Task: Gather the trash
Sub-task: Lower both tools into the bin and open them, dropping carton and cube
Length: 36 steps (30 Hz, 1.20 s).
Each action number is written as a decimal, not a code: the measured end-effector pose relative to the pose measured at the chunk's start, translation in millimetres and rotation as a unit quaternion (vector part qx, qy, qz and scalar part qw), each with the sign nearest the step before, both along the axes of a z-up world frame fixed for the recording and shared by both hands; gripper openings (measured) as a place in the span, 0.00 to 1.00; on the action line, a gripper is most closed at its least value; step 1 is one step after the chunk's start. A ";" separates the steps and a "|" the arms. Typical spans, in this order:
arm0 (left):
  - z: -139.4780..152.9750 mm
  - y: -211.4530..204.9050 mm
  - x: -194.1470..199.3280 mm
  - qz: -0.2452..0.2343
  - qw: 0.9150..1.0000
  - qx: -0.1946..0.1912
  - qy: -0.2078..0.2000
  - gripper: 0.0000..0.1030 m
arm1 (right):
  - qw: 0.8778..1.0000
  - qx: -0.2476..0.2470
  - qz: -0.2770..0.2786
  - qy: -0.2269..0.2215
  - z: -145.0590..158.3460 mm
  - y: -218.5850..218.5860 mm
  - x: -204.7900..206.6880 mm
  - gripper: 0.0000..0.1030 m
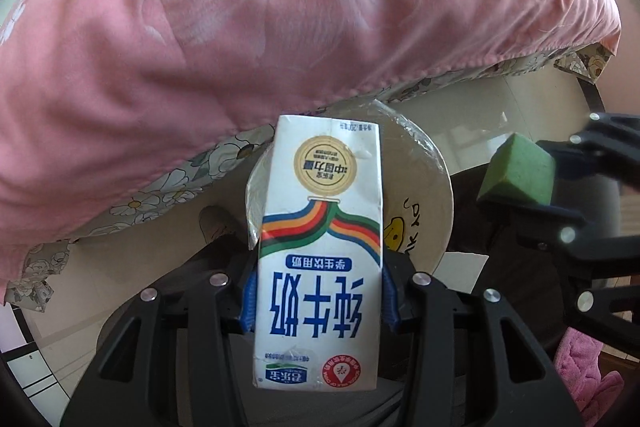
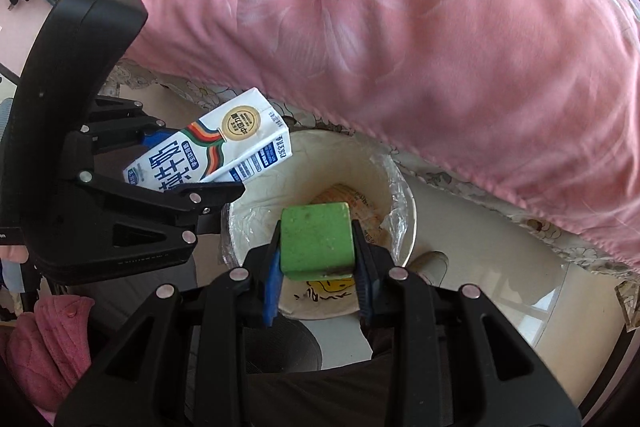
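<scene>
My left gripper (image 1: pixel 320 303) is shut on a white milk carton (image 1: pixel 320 247) with blue characters and a rainbow stripe; it hangs over the near rim of a round cream bin (image 1: pixel 434 211) lined with clear plastic. From the right wrist, the same carton (image 2: pixel 208 151) and left gripper (image 2: pixel 224 189) sit at the bin's left rim. My right gripper (image 2: pixel 318 267) is shut on a green sponge block (image 2: pixel 318 241), held above the open bin (image 2: pixel 332 303), which has wrappers at its bottom. The sponge (image 1: pixel 518 173) shows at right in the left wrist view.
A pink floral quilt (image 1: pixel 260 7) bulges off the bed over a flowered sheet (image 1: pixel 152 195), overhanging the bin's far side. Glossy floor tiles (image 2: pixel 500 291) surround the bin. A pink garment (image 2: pixel 48 343) lies at lower left, and a slipper toe (image 2: pixel 434 263) shows by the bin.
</scene>
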<state>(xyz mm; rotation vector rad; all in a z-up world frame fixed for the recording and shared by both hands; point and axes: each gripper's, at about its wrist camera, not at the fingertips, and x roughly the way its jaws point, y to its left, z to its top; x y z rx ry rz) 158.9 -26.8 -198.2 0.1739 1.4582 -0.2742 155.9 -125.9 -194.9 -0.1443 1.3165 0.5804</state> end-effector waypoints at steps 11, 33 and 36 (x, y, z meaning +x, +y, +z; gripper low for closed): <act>-58.1 5.7 -1.2 0.036 0.997 -0.014 0.070 0.47 | 0.998 -0.014 -0.003 0.063 -55.9 11.7 -4.6 0.31; -148.9 -4.2 11.9 0.031 0.986 0.013 0.164 0.47 | 0.985 -0.043 -0.009 0.166 -154.0 27.1 17.7 0.31; -160.3 -4.0 14.7 0.036 0.983 0.012 0.178 0.47 | 0.983 -0.047 -0.008 0.178 -166.6 29.9 22.7 0.31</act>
